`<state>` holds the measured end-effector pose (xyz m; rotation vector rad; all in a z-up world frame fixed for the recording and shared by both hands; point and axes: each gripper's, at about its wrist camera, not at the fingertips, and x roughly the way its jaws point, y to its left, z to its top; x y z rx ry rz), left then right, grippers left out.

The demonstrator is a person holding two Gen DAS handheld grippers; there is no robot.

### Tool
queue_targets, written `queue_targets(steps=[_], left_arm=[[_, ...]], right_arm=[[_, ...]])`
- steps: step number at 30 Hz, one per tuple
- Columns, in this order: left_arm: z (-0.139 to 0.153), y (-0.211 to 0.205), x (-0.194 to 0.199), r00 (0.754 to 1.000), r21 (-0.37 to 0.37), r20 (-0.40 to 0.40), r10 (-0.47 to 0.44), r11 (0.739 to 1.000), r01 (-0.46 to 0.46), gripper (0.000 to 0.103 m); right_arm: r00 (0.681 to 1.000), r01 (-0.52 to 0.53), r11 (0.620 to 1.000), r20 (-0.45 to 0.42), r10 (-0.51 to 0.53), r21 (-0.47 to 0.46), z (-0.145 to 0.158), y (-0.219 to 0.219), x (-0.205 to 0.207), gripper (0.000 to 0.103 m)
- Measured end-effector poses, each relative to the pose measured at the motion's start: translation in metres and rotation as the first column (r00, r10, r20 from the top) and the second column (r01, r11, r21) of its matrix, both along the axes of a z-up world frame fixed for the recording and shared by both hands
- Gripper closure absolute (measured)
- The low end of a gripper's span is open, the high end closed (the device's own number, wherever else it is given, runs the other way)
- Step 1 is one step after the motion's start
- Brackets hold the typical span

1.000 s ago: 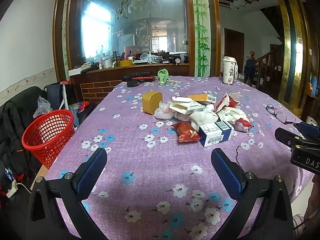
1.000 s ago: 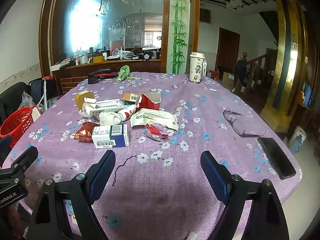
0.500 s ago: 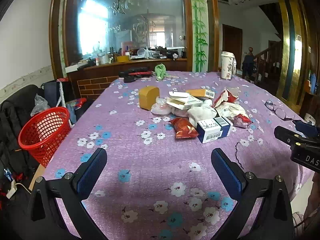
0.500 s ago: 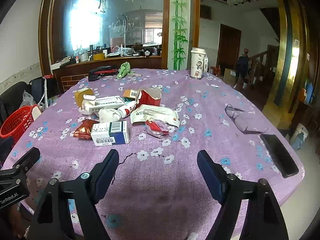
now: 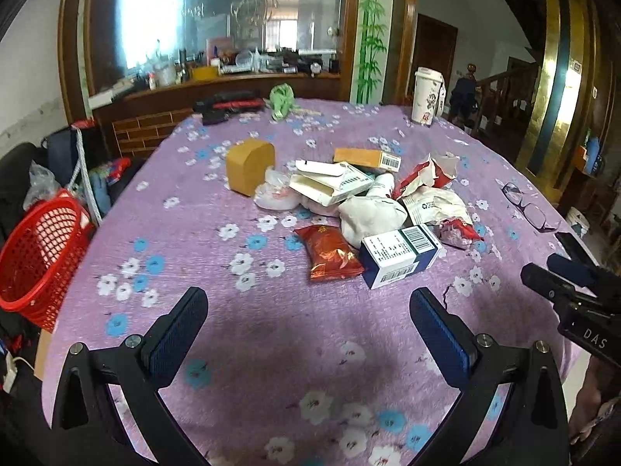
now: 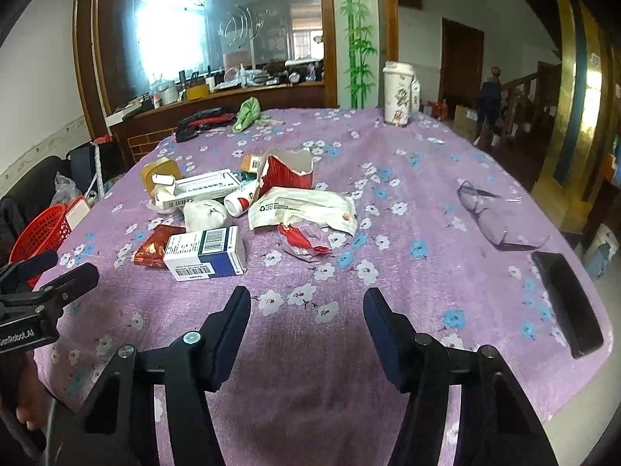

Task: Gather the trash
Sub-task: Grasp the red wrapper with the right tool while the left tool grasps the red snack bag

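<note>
A heap of trash lies mid-table on the purple flowered cloth [image 5: 271, 334]: a white-and-blue carton [image 5: 399, 254] [image 6: 203, 252], a red snack packet [image 5: 330, 252], a crumpled white wad [image 5: 368, 213], a torn red carton [image 6: 287, 171], a white plastic bag [image 6: 306, 207] and a crumpled red wrapper [image 6: 306, 239]. My left gripper [image 5: 308, 320] hovers open over bare cloth, short of the snack packet. My right gripper [image 6: 306, 320] is over the cloth in front of the red wrapper. Its jaws are closing with nothing between them.
A red mesh basket [image 5: 37, 248] stands off the table's left edge. Glasses [image 6: 489, 209] and a black phone [image 6: 566, 303] lie at the right. A paper cup [image 6: 398, 93], a green cloth [image 5: 281, 101] and a black-and-red object [image 5: 229, 106] sit at the far side.
Both grippers have moved forward over the table toward the heap, which looks larger now. The right gripper's fingers have drawn closer together. The left gripper's spread is unchanged.
</note>
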<state>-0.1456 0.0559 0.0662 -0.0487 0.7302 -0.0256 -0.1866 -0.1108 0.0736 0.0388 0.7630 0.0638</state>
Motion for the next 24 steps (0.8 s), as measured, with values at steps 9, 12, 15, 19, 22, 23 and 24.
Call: queue_targets(steps=[9, 12, 15, 19, 22, 23, 24], left_arm=[[-0.011, 0.001, 0.041, 0.997, -0.032, -0.081, 0.017, 0.999, -0.019, 0.013], [-0.020, 0.006, 0.059, 0.990, -0.063, -0.136, 0.020, 0.998, -0.029, 0.023], [-0.028, 0.008, 0.073, 0.985, -0.097, -0.172, 0.012, 0.995, -0.029, 0.035], [-0.035, 0.004, 0.085, 0.981, -0.117, -0.195, -0.009, 0.993, -0.014, 0.039], [-0.040, -0.006, 0.091, 0.979, -0.092, -0.204, -0.032, 0.996, 0.013, 0.040], [-0.041, -0.009, 0.092, 0.978, -0.084, -0.204, -0.033, 0.996, 0.016, 0.044], [-0.043, -0.012, 0.095, 0.977, -0.075, -0.208, -0.038, 0.997, 0.023, 0.052]], right_arm=[[0.997, -0.046, 0.999, -0.056, 0.046, 0.013, -0.010, 0.005, 0.039, 0.043], [0.996, -0.048, 0.998, -0.074, 0.050, 0.028, -0.013, 0.003, 0.055, 0.044], [0.995, -0.048, 0.999, -0.088, 0.049, 0.019, -0.017, 0.002, 0.068, 0.047], [0.992, -0.049, 0.999, -0.112, 0.051, 0.022, -0.024, 0.002, 0.078, 0.052], [0.990, -0.053, 0.998, -0.130, 0.055, 0.020, -0.030, 0.001, 0.088, 0.052], [0.989, -0.053, 0.998, -0.134, 0.055, 0.020, -0.032, 0.001, 0.090, 0.055], [0.989, -0.054, 0.998, -0.140, 0.057, 0.021, -0.033, 0.001, 0.092, 0.056]])
